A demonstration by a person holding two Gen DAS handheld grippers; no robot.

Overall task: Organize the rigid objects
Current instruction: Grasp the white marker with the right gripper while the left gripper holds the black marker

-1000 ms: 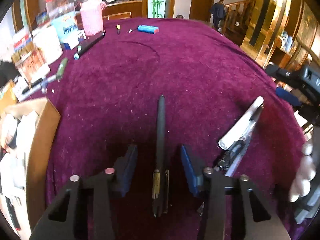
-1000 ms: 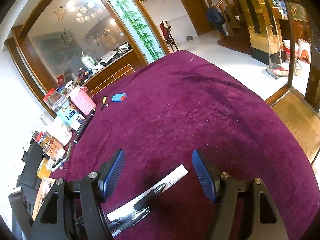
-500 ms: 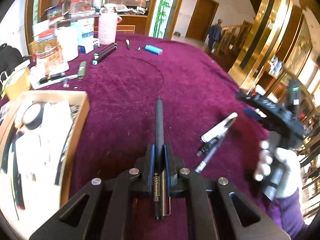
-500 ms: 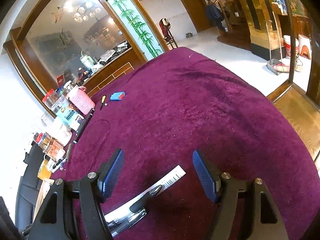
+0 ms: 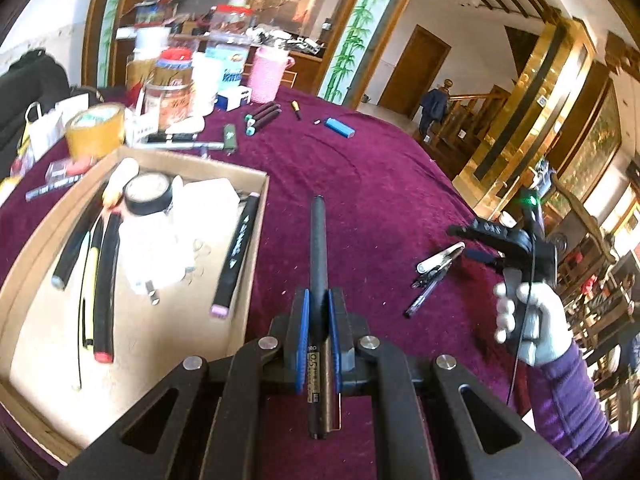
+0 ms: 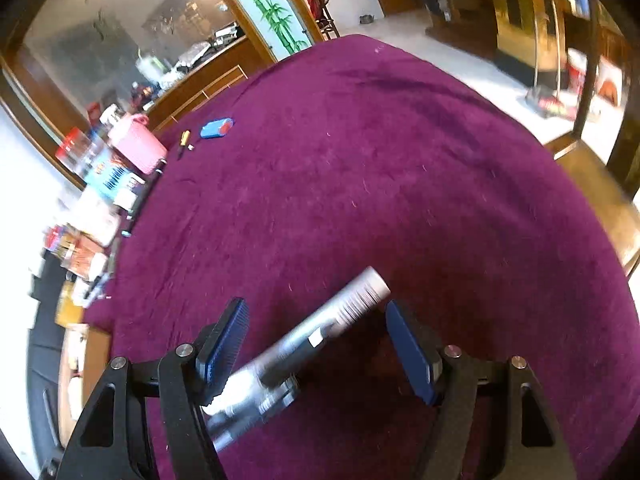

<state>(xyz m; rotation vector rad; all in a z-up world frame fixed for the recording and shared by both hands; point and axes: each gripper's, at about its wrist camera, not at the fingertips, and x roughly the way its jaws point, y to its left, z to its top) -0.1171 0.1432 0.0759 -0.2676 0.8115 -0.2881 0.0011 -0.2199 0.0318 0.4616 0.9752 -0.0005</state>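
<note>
My left gripper is shut on a black pen and holds it lifted above the purple tablecloth, just right of a cardboard box. The box holds markers, a tape roll and white packets. My right gripper is open, its jaws wide apart around a grey-white pen that lies on the cloth with other pens. In the left wrist view the right gripper hovers beside those pens.
At the table's far side stand jars, a pink basket, a tape roll, dark markers and a blue lighter. The lighter and pink basket also show in the right wrist view. The table edge drops off at the right.
My left gripper closed on the black pen, lifted it and swung left toward the box. My right gripper moved down closer over the grey-white pen, still open.
</note>
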